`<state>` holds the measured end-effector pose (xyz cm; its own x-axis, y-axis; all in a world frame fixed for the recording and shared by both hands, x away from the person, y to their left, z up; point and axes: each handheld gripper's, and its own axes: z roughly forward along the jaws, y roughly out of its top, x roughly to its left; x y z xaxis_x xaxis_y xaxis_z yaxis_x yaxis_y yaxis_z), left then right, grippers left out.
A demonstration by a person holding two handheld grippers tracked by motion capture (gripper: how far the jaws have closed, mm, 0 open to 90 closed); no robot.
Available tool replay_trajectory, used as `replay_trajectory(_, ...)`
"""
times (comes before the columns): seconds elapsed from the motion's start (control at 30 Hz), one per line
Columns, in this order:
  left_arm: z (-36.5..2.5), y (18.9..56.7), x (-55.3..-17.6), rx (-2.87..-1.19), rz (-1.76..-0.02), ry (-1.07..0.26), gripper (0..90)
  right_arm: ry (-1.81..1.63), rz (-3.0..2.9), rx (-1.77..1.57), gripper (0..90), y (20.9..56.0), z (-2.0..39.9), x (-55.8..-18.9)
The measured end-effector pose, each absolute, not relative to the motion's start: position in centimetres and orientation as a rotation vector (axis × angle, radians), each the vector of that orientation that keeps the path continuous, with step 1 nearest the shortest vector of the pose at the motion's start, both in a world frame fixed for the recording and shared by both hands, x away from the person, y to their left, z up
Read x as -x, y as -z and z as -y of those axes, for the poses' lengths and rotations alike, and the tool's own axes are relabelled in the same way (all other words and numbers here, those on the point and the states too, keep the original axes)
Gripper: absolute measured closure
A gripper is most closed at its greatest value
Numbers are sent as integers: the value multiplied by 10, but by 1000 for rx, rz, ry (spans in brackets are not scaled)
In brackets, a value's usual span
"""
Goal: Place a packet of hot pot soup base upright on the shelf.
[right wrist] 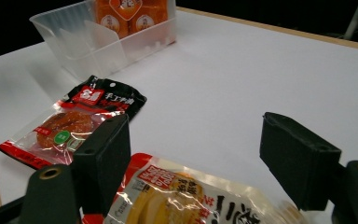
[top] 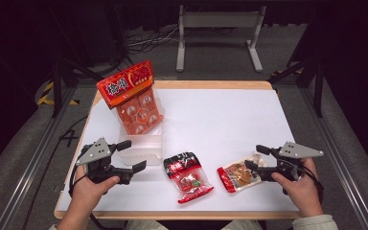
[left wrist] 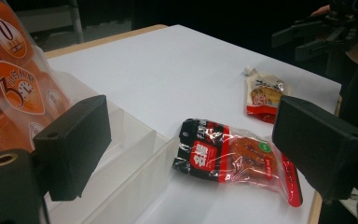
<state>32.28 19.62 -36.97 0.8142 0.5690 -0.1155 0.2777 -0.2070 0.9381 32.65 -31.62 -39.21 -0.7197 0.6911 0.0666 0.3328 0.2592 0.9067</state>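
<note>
the right gripper [top: 254,157] is hovering low over the near right part of the white bench [top: 220,115], its fingers [right wrist: 103,156] standing wide apart and gripping nothing. the yellow snack pouch [top: 238,175] is lying flat on the bench just under and in front of those fingers; in the right gripper view its red-edged end is sitting between the two fingers, though whether they are touching it cannot be told.

the left gripper [top: 131,155] is hanging at the near left of the bench, its fingers [left wrist: 77,140] also spread open and empty. one finger is sitting just beside the near wall of the clear plastic bin [top: 141,143], the other is pointing toward the black and red snack pouch [top: 187,176], which is lying flat near the front edge, between the two grippers and apart from both.

a tall orange bag [top: 133,98] is standing tilted in the far part of the bin, leaning back toward the left. the near compartment of the bin is showing bare plastic in the left gripper view.
</note>
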Motion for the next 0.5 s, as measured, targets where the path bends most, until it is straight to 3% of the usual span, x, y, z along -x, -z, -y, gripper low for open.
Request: replay_trajectory(0.5,-215,373,-307,-1782,-712,-338,122,-1495,-2369,-766,253,384,234,-364)
